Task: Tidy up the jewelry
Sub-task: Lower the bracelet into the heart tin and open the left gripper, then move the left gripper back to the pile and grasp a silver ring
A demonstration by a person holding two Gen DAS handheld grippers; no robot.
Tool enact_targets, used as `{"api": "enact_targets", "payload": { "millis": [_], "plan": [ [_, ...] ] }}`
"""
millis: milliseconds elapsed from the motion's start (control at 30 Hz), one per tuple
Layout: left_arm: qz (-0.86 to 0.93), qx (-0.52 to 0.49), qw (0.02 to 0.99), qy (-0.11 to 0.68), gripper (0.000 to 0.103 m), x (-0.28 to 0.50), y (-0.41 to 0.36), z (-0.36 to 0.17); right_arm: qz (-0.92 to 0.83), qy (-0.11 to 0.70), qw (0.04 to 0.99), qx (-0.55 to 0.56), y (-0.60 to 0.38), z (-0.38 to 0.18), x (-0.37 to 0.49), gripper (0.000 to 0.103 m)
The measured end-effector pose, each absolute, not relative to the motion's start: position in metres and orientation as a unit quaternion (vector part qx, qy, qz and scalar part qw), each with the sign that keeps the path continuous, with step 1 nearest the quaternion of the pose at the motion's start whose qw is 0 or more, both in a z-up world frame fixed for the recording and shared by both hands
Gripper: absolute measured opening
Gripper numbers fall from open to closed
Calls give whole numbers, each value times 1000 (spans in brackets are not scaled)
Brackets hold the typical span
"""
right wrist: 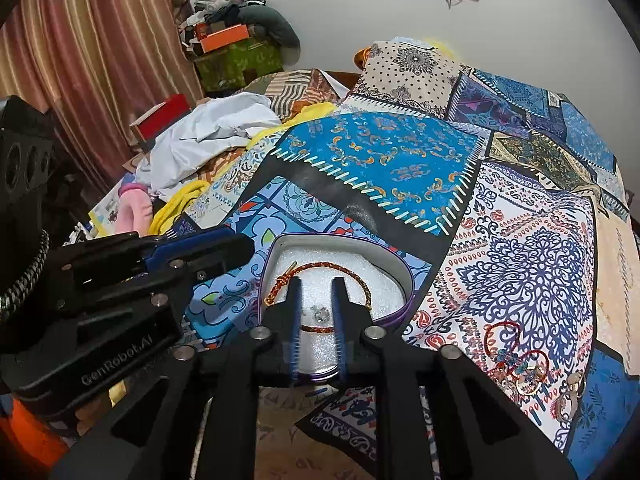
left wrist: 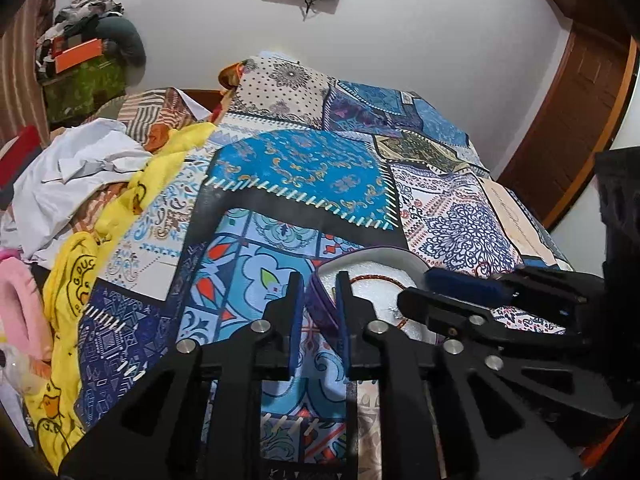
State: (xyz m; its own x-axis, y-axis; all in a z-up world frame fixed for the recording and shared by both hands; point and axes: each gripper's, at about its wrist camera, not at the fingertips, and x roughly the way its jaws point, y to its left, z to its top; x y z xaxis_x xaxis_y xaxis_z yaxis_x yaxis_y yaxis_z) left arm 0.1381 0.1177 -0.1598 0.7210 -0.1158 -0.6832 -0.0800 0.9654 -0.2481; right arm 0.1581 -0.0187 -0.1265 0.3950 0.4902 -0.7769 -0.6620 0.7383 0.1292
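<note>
Yellow cloth [left wrist: 76, 276] reads "G.DUC"; left hand-held gripper [right wrist: 224, 254] "GenRobot.AI".

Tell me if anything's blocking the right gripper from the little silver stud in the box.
Nothing visible is. The right gripper hangs open over the purple-rimmed box, with the silver stud showing between its fingers. The braided bracelet loops around the stud, not over it.

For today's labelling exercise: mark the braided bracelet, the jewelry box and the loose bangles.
braided bracelet [right wrist: 320, 266], right wrist view, on its far arc.
jewelry box [right wrist: 394, 268], right wrist view, on its right wall.
loose bangles [right wrist: 532, 366], right wrist view, on the nearer ring.
</note>
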Motion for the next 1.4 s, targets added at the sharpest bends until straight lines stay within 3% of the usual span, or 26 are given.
{"api": "enact_targets", "payload": {
  "millis": [67, 100, 200, 333, 667, 1400],
  "plan": [
    [-6, -130, 920, 370, 24, 135, 118, -155, 344, 418, 835, -98, -22, -121, 156, 34],
    [-4, -129, 921, 367, 24, 133, 117, -152, 342, 412, 839, -97, -24, -117, 155, 34],
    [1, -125, 924, 361, 24, 129, 114, -144, 334, 401, 848, -92, -33, -107, 153, 35],
    [4, -119, 929, 351, 33, 123, 108, -131, 322, 390, 859, -78, -48, -96, 152, 35],
    [-3, -98, 937, 334, 44, 112, 76, -105, 282, 366, 886, -46, -100, -73, 146, 35],
    [-58, -48, 921, 382, 53, 142, -20, -119, 213, 374, 903, 0, -202, -86, 148, 35]
  ]
}}
